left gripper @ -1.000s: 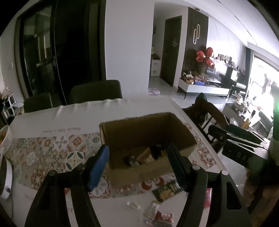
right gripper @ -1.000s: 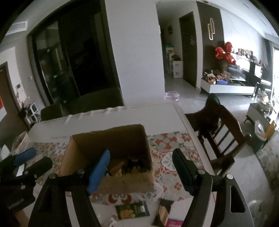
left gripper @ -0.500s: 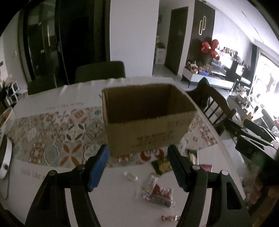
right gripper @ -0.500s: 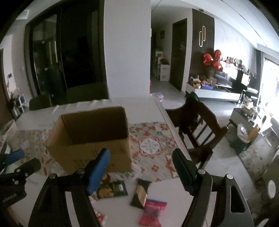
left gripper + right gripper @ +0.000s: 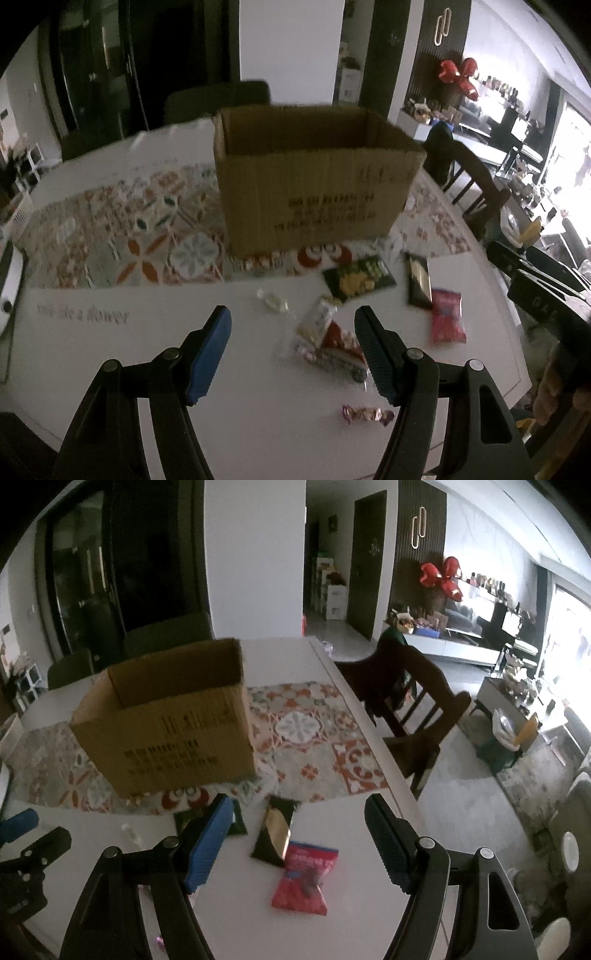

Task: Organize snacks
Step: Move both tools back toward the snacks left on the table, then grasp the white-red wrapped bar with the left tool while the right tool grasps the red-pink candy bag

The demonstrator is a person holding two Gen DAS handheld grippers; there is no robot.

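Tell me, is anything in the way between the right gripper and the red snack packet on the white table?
No, nothing visible blocks it. The red snack packet lies flat on the white table, in the open gap ahead of the empty right gripper. A black-and-gold packet overlaps its far corner, on the brown cardboard box's side.

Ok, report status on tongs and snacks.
Both tongs open, empty. Snack packets loose on table, outside cardboard box. Nothing blocking.

A cardboard box (image 5: 314, 184) stands on a patterned runner (image 5: 122, 236) across the table (image 5: 229, 424); several snack packets (image 5: 356, 278) lie scattered in front of it, a wooden chair (image 5: 410, 705) alongside.
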